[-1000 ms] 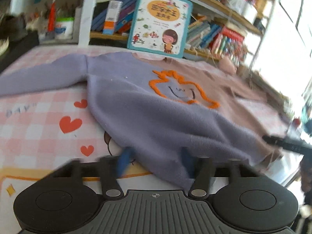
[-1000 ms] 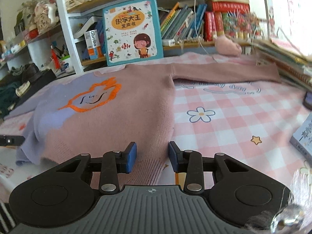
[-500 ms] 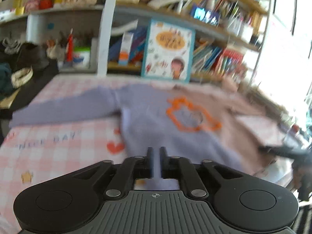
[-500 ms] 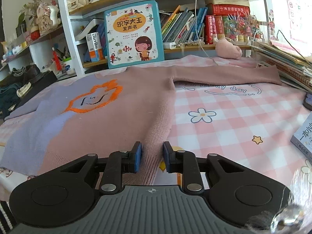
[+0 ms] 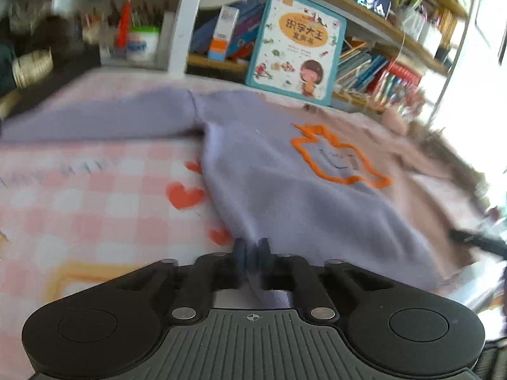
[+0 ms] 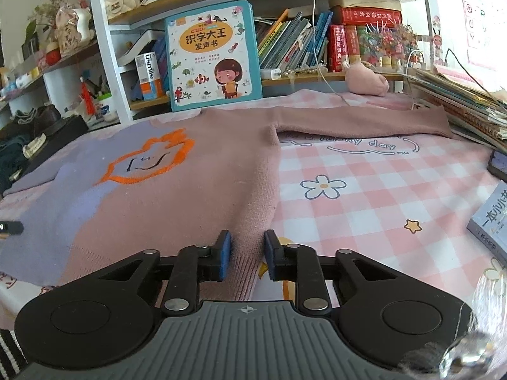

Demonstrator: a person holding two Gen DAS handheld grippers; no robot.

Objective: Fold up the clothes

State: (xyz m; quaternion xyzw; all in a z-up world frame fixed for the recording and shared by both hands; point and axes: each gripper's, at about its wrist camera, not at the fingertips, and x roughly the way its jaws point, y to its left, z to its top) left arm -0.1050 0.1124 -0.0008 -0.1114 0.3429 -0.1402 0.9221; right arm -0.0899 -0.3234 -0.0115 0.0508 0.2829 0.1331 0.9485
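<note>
Sweater (image 6: 177, 196) hem along worktop (image 6: 374, 196) near edge. Left gripper (image 5: 252, 251) clamped on hem; right gripper (image 6: 245, 251) apart, straddling hem.

A pink and lilac sweater (image 6: 177, 190) with an orange outlined motif lies spread flat on a pink checked tablecloth (image 6: 374, 196). The right gripper (image 6: 245, 251) hovers at its lower hem, blue-padded fingers (image 6: 224, 255) parted either side of the knit edge. A children's book (image 6: 212, 53) stands behind.
</note>
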